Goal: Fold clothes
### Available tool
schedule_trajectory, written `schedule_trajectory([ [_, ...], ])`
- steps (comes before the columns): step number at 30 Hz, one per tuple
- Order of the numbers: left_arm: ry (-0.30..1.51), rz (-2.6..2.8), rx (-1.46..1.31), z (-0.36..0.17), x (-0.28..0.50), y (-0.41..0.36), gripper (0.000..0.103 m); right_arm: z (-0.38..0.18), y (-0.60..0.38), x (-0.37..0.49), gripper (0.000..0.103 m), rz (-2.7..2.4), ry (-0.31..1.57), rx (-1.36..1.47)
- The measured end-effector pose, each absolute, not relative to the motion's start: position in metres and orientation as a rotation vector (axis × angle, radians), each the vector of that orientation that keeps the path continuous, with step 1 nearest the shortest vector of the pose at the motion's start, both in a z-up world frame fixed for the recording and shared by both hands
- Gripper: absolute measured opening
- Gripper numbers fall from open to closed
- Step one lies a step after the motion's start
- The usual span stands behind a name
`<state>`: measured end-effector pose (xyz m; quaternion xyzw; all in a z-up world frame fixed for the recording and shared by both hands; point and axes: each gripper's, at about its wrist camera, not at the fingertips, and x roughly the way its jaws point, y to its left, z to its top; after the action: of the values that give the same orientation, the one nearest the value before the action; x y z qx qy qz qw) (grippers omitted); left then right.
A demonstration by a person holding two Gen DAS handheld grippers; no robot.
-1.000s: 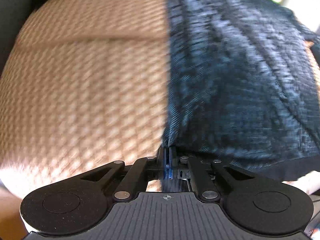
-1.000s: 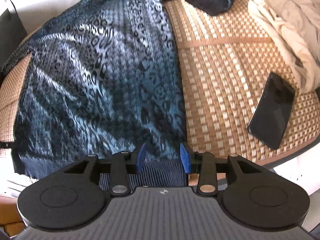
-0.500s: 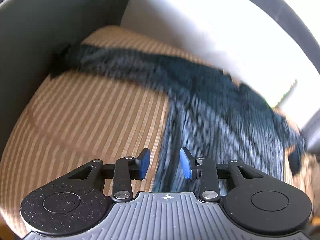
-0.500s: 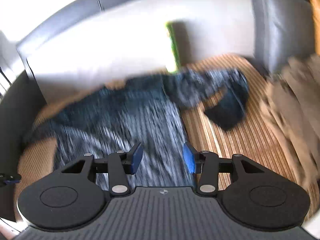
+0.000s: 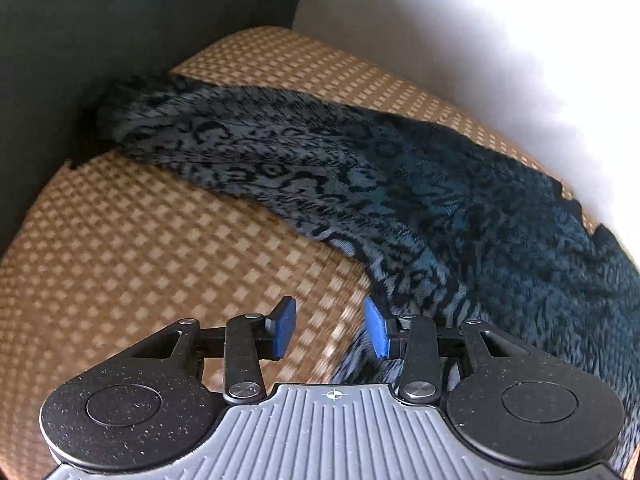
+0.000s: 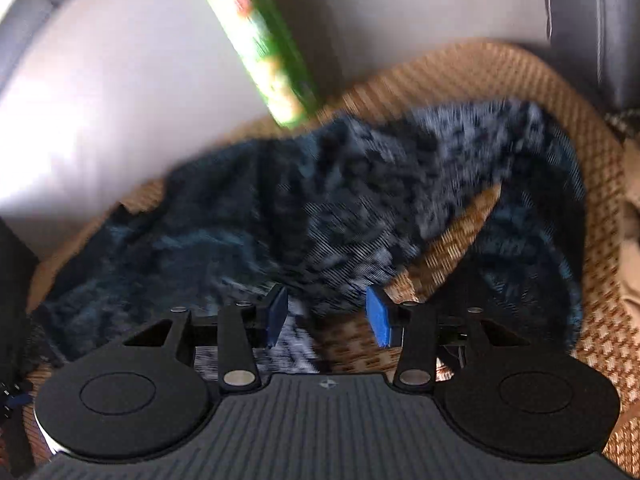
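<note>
A blue-and-black leopard-print sweater [image 5: 460,208] lies spread on the woven tan mat [image 5: 160,260]. One sleeve [image 5: 224,148] stretches up-left toward the dark armrest. My left gripper [image 5: 330,328] hovers over the mat just beside the sweater's side, under that sleeve; its jaws are opening and nothing is between them. In the right wrist view the sweater [image 6: 280,216] is blurred, and its other sleeve [image 6: 540,184] curls back in a loop at the right. My right gripper [image 6: 326,316] is open above the sweater's edge, where that sleeve joins the body, holding nothing.
A green printed pack [image 6: 260,44] leans on the white back cushion [image 6: 100,80]. A grey cushion [image 6: 592,20] stands at the far right, with beige clothes [image 6: 632,256] at the right edge. The dark armrest [image 5: 120,20] bounds the left end.
The left gripper let go of the sweater's hem and opened. Both grippers moved away from the hem up toward the sleeves and the sofa back. The phone has left the right view.
</note>
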<state>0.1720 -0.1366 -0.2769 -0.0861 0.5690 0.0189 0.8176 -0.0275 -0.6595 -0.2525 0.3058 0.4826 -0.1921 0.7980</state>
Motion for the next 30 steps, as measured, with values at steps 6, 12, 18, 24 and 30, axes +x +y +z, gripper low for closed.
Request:
schedule_trajectory([
  [6, 1.21, 0.045, -0.235, -0.312, 0.205, -0.144, 0.055, -0.284, -0.658, -0.026, 0.05, -0.497, 1.03, 0.717],
  [12, 1.109, 0.099, -0.165, -0.307, 0.22, -0.149, 0.0, -0.284, -0.654, -0.016, 0.004, -0.491, 0.976, 0.64],
  [18, 1.149, 0.113, -0.219, -0.31, 0.225, -0.132, 0.029, -0.284, -0.671, -0.021, 0.007, -0.638, 0.967, 0.648],
  [24, 1.115, 0.039, -0.168, -0.275, 0.204, -0.12, 0.052, -0.249, -0.639, -0.035, 0.041, -0.635, 0.958, 0.496],
  [30, 1.088, 0.09, -0.233, -0.26, 0.207, -0.082, 0.053, -0.198, -0.584, 0.006, 0.04, -0.3, 0.851, 0.365],
])
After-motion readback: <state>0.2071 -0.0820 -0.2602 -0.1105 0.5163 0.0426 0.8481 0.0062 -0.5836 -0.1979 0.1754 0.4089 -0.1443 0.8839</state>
